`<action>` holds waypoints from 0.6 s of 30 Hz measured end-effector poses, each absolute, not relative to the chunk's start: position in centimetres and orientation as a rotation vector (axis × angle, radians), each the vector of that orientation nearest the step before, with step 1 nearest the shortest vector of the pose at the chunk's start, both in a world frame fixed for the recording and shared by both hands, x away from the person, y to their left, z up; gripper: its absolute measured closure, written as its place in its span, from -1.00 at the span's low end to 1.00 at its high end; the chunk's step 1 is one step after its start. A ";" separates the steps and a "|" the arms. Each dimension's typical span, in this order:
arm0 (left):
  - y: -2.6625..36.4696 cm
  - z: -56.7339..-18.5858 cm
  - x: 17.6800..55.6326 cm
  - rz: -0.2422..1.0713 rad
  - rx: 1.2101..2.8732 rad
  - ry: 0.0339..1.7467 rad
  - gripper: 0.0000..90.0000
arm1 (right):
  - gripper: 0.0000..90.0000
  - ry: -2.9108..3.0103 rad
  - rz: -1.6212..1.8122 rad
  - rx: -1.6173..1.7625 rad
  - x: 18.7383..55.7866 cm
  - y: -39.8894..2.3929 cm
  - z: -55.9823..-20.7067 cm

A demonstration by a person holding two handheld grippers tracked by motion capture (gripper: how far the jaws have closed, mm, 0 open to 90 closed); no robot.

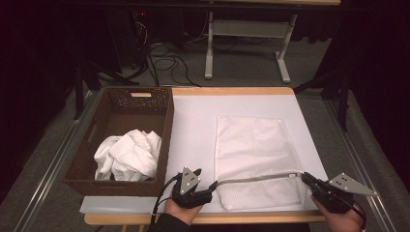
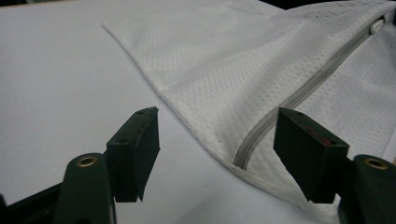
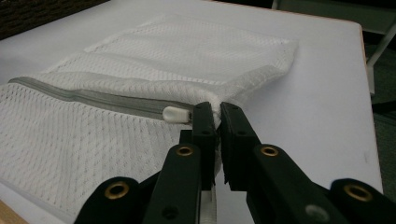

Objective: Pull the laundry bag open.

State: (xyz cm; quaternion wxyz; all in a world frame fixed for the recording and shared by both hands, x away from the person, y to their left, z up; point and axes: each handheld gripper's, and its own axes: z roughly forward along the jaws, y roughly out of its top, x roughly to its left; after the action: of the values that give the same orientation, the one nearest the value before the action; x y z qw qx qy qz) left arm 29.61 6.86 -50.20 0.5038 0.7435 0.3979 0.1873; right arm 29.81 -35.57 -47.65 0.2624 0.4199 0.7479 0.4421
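The right tool [image 3: 217,109] is pressed together on the mesh bag's [image 1: 254,154] corner, just past the white zipper pull [image 3: 175,113]. The left tool [image 2: 217,140] stands spread at the bag's other near corner, one jaw over bare tabletop [image 1: 193,121], the other over the mesh, gripping nothing. Between them the grey zipper [image 1: 256,178] runs along the bag's near edge, its long axis pointing from tool to tool. The left tool is nearer the zipper's closed end. Beyond the bag's left side sits a wicker basket [image 1: 167,140] of white cloth [image 1: 128,154].

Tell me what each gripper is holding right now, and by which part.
The right gripper is shut on the white mesh bag, pinching its edge at the zipper's end beside the pull. The left gripper holds nothing: its jaws stand open around the bag's other corner.
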 end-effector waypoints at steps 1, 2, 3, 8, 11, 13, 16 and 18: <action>6.6 -50.0 29.6 0.449 1.792 0.951 -0.29 | 0.92 2.024 1.196 1.138 29.8 -35.6 -47.6; 6.4 -49.9 29.7 0.450 1.792 0.938 -0.27 | 0.92 2.025 1.197 1.133 29.8 -35.6 -47.6; 6.4 -49.9 29.7 0.450 1.792 0.938 -0.26 | 0.92 2.024 1.197 1.132 29.8 -35.6 -47.6; 5.1 -48.5 30.0 0.439 1.779 0.901 -0.24 | 0.92 2.025 1.195 1.119 29.7 -35.5 -47.5; 3.9 -48.3 30.3 0.417 1.780 0.883 -0.23 | 0.92 2.028 1.202 1.100 29.7 -35.5 -47.4; 3.3 -48.1 30.5 0.408 1.779 0.867 -0.21 | 0.93 2.028 1.211 1.102 29.7 -35.5 -47.3; 2.7 -47.9 30.6 0.411 1.776 0.852 -0.19 | 0.93 2.027 1.214 1.096 29.6 -35.5 -47.3; 1.8 -47.7 30.7 0.406 1.769 0.830 -0.15 | 0.93 2.025 1.218 1.087 29.6 -35.5 -47.2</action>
State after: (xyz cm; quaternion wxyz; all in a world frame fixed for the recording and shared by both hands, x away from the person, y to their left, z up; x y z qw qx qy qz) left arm 30.74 1.80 -47.74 0.5420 0.7449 0.3494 0.1709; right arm 29.56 -35.47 -47.17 0.2670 0.4029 0.7502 0.4512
